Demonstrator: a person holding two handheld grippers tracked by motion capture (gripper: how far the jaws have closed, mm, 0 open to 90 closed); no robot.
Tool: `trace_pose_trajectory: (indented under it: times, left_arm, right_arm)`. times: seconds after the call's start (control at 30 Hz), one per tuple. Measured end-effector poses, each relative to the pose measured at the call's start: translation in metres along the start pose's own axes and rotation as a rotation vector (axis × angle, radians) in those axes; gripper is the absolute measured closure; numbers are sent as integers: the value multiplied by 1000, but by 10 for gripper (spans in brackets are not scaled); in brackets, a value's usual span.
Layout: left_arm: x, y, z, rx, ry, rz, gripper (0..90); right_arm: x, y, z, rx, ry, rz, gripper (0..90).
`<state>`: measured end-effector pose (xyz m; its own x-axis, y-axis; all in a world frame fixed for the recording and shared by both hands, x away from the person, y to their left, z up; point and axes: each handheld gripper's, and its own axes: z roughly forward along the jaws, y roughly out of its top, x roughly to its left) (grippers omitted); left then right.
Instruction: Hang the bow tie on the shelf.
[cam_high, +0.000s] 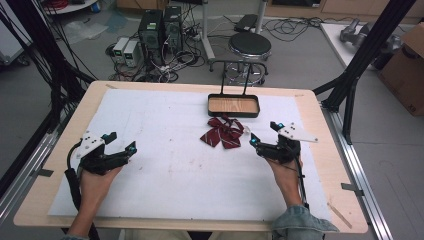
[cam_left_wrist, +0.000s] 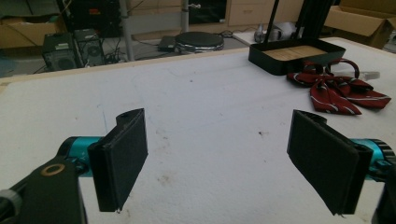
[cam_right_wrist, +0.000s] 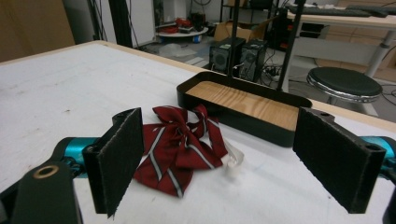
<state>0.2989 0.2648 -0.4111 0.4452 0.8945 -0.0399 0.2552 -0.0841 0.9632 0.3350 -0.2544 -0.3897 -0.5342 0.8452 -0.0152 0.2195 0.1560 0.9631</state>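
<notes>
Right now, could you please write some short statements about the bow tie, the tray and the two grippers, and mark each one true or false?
1. The red striped bow tie lies inside the black tray. False: it lies on the white table cover, in front of the tray.
2. The right gripper is open, and nothing is between its jaws. True.
3. The tray has a wooden bottom and holds nothing. True.
4. The left gripper is shut on the bow tie. False: it is open, far to the left of the bow tie, and touches nothing.
5. The right gripper is nearer to the bow tie than the left gripper. True.
</notes>
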Motion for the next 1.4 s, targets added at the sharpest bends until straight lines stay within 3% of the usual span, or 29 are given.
trace_pose_trajectory:
  times: [0.1,0.13,0.17,0.2,0.23,0.33,0.37,0.4,0.43,0.5,0.6,0.9,1.07,1.17,1.27,1.4]
  left_arm:
    - [0,0,2,-2,-17,1,204]
    - [-1,0,3,2,-25,5,205]
    - [-1,0,3,2,-25,5,205]
    - [-2,0,4,5,-31,6,204]
    - [-2,0,4,5,-31,6,204]
    - [-2,0,5,3,-44,3,204]
    - [-2,0,5,3,-44,3,205]
    - [-2,0,6,-1,-49,2,205]
    - [-2,0,6,-1,-49,2,205]
    - [-2,0,6,-2,-52,8,205]
    - [-2,0,5,-5,-57,2,204]
    - [-1,-1,4,-7,-59,5,205]
    - [-1,0,5,-12,-64,4,205]
    - [-1,0,5,-13,-63,3,205]
    - [-1,0,4,-14,-62,1,204]
    - [-1,0,4,-17,-66,5,205]
  right_arm:
    - [0,4,10,-6,11,-8,177]
    - [1,8,20,-7,7,-38,179]
    - [1,8,20,-7,7,-38,179]
    - [1,11,31,-11,5,-49,180]
    - [1,11,31,-11,5,-49,180]
    - [4,18,56,30,12,-57,197]
    - [4,18,56,30,12,-57,197]
    - [6,20,68,15,17,-60,228]
    - [6,20,68,15,17,-60,228]
    - [6,19,85,35,25,-21,230]
    - [8,14,103,56,39,-19,254]
    - [18,1,132,158,79,-24,322]
    - [23,-7,151,234,98,-60,409]
    - [24,-10,154,253,95,-63,437]
    - [19,-16,157,309,79,-73,484]
    - [17,-16,157,316,78,-67,533]
